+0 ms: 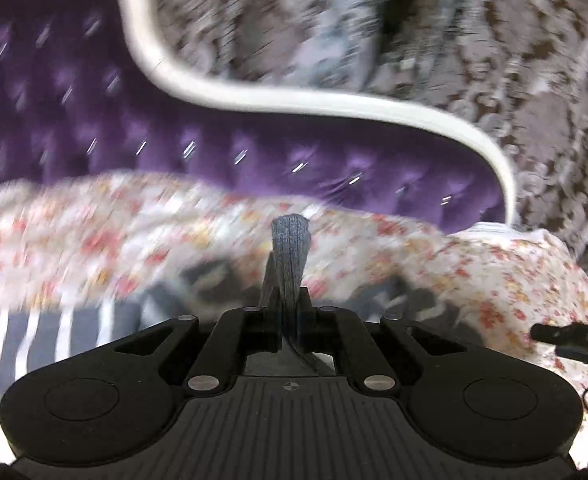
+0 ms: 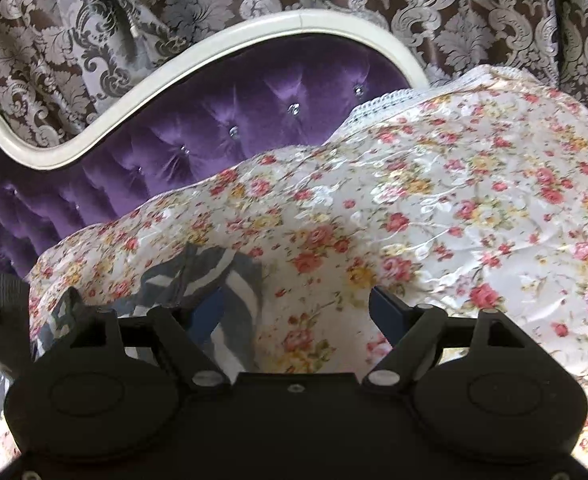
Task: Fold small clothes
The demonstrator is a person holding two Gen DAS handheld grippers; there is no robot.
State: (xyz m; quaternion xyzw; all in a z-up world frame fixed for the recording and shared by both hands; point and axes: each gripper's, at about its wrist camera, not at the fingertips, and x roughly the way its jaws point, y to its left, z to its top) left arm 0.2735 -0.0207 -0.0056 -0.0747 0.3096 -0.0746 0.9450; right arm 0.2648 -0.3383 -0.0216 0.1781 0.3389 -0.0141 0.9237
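The left gripper [image 1: 289, 256] has its fingers together, clamped on a fold of grey knit cloth [image 1: 290, 236] that sticks up past the tips and runs back between the fingers toward the camera. What garment this cloth belongs to cannot be told from the left wrist view, which is badly smeared. Beyond the fingers lies a striped garment [image 1: 65, 332], grey and white, on the floral bedspread [image 1: 514, 280]; it spreads toward the left side of the bed.

The right gripper [image 2: 298, 312] has its fingers [image 2: 386, 312] wide apart with nothing between them but bedspread [image 2: 454, 200]. Its left finger stands over the edge of the striped garment [image 2: 209, 276], which lies rumpled on the bed just ahead and left of that gripper; whether the finger touches it cannot be told. At the right edge of the left wrist view a dark part of the other gripper shows.

Behind the bed rises a purple tufted headboard [image 2: 253, 108] with a curved cream frame [image 2: 141, 92], and behind that a brown damask curtain [image 2: 494, 12].
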